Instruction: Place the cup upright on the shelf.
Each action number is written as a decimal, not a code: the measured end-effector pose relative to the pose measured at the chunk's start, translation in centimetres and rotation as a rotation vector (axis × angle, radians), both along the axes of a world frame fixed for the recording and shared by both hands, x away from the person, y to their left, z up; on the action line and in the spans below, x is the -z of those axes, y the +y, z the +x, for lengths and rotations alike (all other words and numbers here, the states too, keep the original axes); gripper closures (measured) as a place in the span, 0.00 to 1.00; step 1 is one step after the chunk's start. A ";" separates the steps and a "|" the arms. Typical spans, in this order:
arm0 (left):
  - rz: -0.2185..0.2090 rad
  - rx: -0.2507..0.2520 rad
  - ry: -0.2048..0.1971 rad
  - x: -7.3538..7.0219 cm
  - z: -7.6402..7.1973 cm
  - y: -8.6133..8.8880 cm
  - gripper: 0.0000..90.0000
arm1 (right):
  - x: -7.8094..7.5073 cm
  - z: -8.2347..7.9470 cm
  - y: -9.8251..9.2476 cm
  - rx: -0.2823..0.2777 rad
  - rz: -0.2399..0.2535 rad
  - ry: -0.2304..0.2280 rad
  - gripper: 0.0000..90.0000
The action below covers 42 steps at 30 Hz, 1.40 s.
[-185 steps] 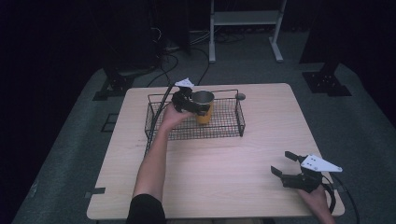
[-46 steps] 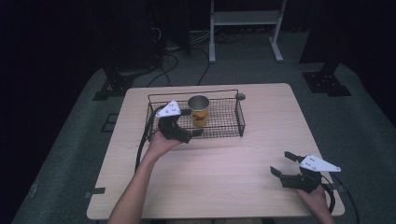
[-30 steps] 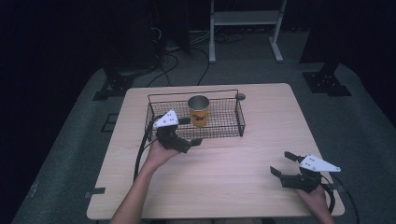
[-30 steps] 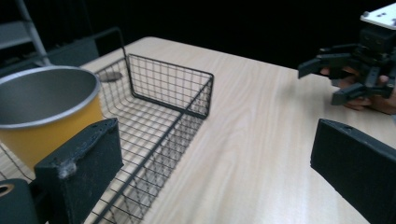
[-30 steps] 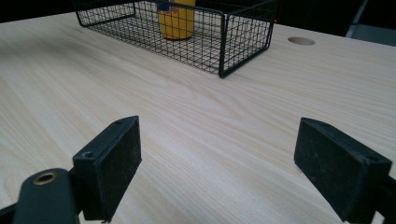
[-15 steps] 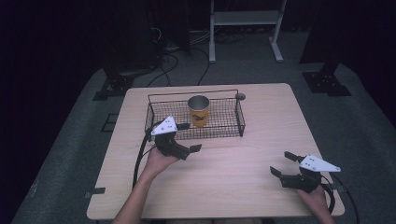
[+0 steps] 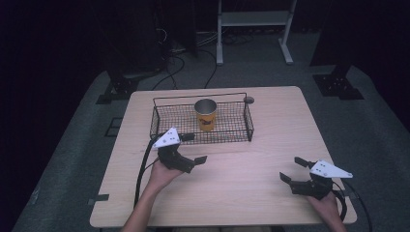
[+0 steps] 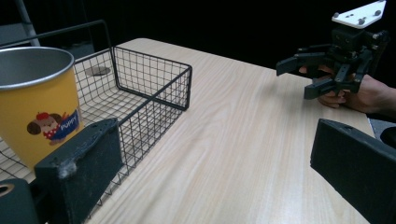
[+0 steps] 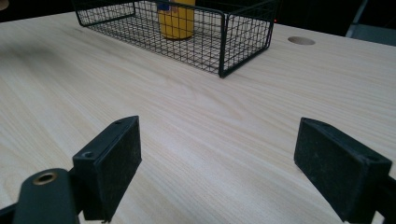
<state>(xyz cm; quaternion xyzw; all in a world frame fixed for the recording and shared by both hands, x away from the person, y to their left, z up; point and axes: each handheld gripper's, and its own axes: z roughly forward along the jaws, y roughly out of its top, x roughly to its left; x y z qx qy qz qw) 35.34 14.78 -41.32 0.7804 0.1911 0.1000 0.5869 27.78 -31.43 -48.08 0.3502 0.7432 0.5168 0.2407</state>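
On my table: one wire basket; one yellow cup inside it; two grippers, my left and my right.

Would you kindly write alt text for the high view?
A yellow cup stands upright in a black wire basket on a wooden table. Nearer the person, the left gripper and right gripper are open and empty.

Looking like a lab or recording studio: black curtains closing in all around, cables trailing over grey carpet, stand bases sitting on the floor, a white metal frame standing behind a lone wooden table.
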 end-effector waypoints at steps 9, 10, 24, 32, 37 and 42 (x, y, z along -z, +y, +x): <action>0.016 -0.010 -0.011 0.5 -1.5 0.3 0.01 | 0.0 0.0 0.0 0.001 -0.001 0.001 0.15; 0.010 -0.012 -0.012 0.5 -1.6 0.4 0.01 | 0.0 0.0 0.0 0.001 -0.001 0.001 0.15; -0.008 -0.031 -0.034 1.0 -3.8 1.1 0.01 | 0.0 0.0 0.1 0.003 -0.005 0.000 0.15; -0.007 -0.044 -0.029 1.7 -5.3 1.7 0.01 | 0.0 0.0 0.0 0.002 -0.005 0.000 0.15; -0.015 -0.054 -0.013 2.6 -6.2 2.1 0.01 | 0.0 0.0 0.0 0.001 -0.004 -0.002 0.15; -0.012 -0.061 -0.002 3.4 -7.0 2.4 0.01 | 0.0 0.0 0.0 -0.002 -0.001 -0.002 0.15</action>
